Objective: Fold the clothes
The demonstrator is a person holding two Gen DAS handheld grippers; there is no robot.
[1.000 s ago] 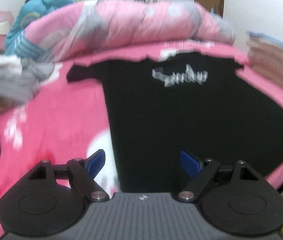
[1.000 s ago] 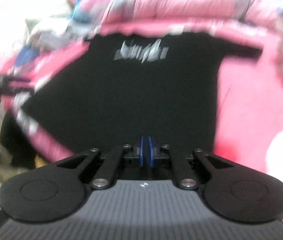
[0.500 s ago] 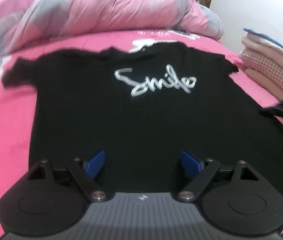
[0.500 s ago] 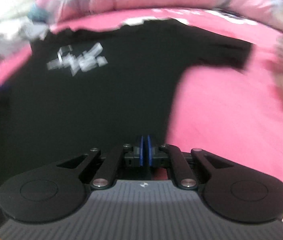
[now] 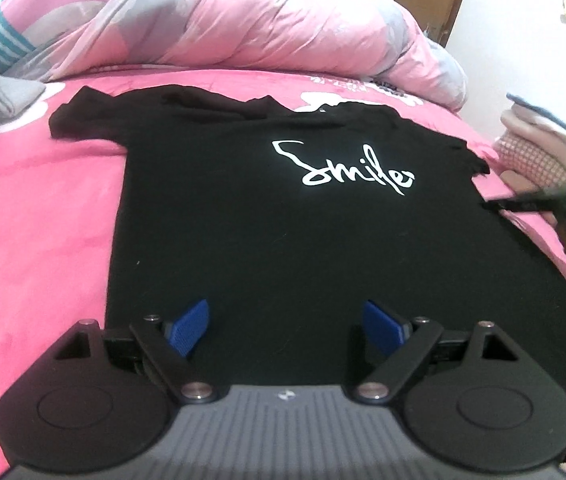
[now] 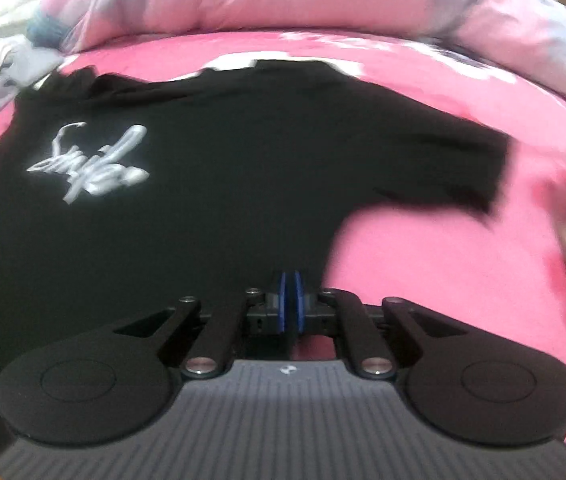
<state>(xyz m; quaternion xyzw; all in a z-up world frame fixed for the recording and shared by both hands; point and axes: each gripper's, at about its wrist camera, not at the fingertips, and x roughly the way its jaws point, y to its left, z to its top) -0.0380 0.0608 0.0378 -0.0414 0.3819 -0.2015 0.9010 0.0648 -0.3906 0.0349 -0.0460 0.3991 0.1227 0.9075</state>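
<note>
You are at the opening step: the black T-shirt lies flat, unfolded, mid-bed, your left tongs apart over its hem, your right tongs together, empty, by its side edge; next, pinch a sleeve.

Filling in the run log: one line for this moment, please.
stage: pre-fold | black T-shirt: flat on pink bedsheet, print up | left gripper: open, empty | right gripper: shut, empty
</note>
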